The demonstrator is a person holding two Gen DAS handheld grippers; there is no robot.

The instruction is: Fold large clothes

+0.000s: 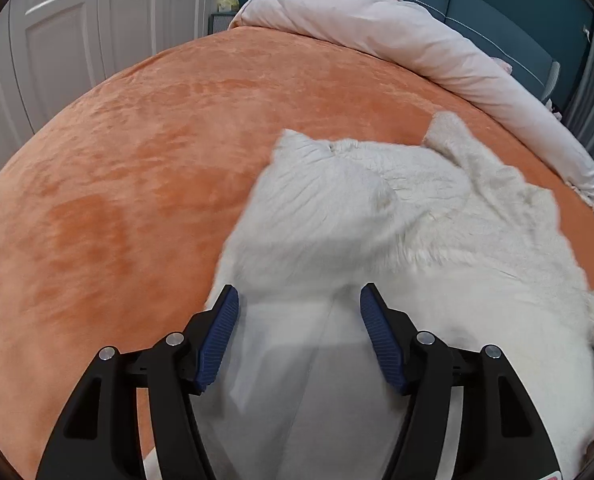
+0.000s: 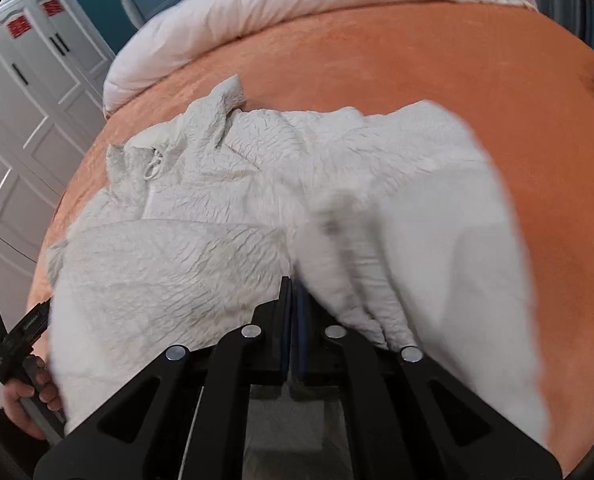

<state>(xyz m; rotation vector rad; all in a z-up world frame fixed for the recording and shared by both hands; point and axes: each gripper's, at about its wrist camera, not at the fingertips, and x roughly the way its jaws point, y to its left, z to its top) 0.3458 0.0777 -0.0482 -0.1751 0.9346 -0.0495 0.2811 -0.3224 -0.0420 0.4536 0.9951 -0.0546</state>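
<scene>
A large white fleece garment (image 1: pixel 377 208) lies spread and rumpled on the orange bedspread (image 1: pixel 137 160). My left gripper (image 1: pixel 299 304) is open, its blue pads (image 1: pixel 221 332) apart just above the garment's near edge, holding nothing. In the right wrist view the garment (image 2: pixel 201 208) shows its zipper and hood cord. My right gripper (image 2: pixel 293 296) is shut on a fold of the garment, and a blurred flap of cloth (image 2: pixel 437 220) rises from the jaws on the right side.
A rolled pale pink duvet (image 1: pixel 397 36) lies along the far edge of the bed and shows in the right wrist view (image 2: pixel 257 4). White wardrobe doors (image 1: pixel 77 20) stand to the left. The hand holding the left gripper (image 2: pixel 29 392) shows at the lower left.
</scene>
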